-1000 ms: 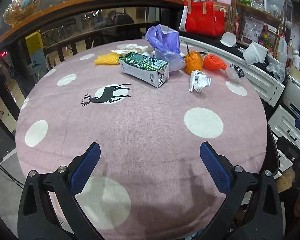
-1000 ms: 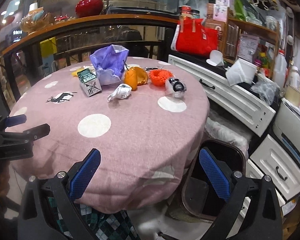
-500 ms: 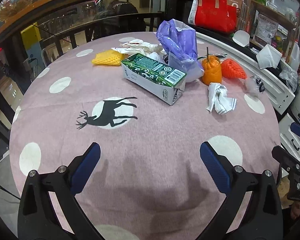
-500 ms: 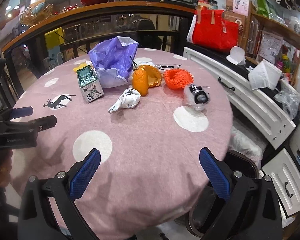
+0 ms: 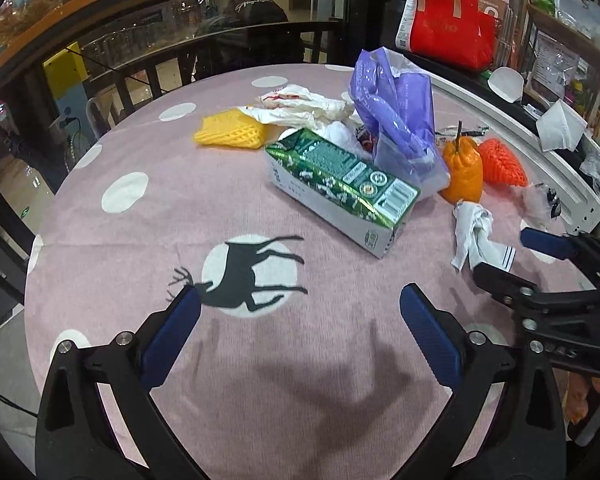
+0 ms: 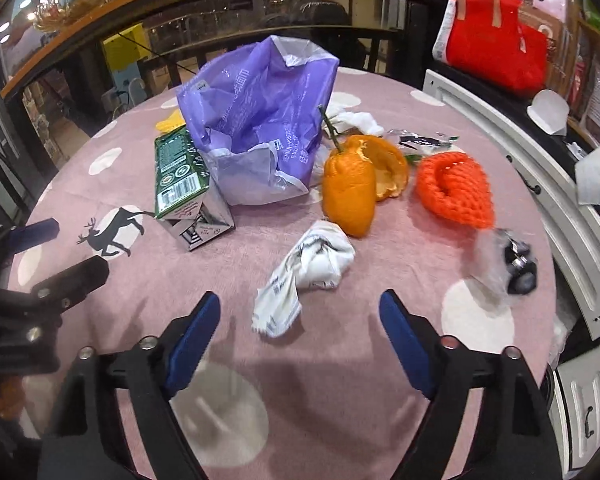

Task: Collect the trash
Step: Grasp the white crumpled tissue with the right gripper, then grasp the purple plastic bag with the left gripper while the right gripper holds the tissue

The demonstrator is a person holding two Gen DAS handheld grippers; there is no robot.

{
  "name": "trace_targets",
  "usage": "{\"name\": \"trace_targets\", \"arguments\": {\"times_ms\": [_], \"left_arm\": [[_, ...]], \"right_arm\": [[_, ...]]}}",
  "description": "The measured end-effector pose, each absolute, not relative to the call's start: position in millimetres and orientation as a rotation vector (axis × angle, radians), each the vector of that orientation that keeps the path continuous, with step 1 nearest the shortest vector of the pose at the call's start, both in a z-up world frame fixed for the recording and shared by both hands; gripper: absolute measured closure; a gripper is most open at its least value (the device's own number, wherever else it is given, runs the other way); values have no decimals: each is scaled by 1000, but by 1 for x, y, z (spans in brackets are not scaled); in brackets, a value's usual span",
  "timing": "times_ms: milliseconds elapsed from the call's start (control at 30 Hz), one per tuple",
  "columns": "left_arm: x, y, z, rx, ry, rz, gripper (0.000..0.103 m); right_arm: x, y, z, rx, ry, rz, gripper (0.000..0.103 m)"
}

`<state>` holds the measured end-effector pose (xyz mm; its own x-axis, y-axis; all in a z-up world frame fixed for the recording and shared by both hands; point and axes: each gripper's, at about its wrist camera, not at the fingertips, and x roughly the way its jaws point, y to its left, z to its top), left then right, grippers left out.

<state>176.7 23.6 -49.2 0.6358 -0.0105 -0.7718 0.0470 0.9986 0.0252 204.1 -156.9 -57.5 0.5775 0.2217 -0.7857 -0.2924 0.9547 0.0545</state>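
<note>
Ahead of the left gripper, whose jaws stand wide with nothing between them, a green carton lies on its side on the pink spotted tablecloth. Beyond the carton stands a purple plastic bag, with yellow foam netting to its left and an orange peel to its right. The right gripper reaches in from the right edge, beside a crumpled white wrapper.

Just ahead of the right gripper lies the crumpled white wrapper, not touched. Its jaws have just been closing but stand apart, empty. Beyond sit the orange peel, the purple plastic bag and orange netting.
</note>
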Motion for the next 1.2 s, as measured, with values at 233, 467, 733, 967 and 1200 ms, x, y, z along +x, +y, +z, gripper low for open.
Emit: {"name": "trace_targets", "arguments": {"times_ms": [233,467,733,967,1200], "left_arm": [[187,14,-45,119,833,-66,5],[193,15,-47,122,848,-98,5],[209,22,-37,-12,894,-133,5],[230,-6,-12,59,811,-167,5],[268,-42,-13,166,791,-163,18]], "right_arm": [[230,-161,-71,-26,981,303,55],[230,-168,-72,-22,962,301,71],[216,-181,-56,8,908,305,72],[196,-196,-47,-7,856,301,72],[177,-211,-41,-13,818,262,72]]}}
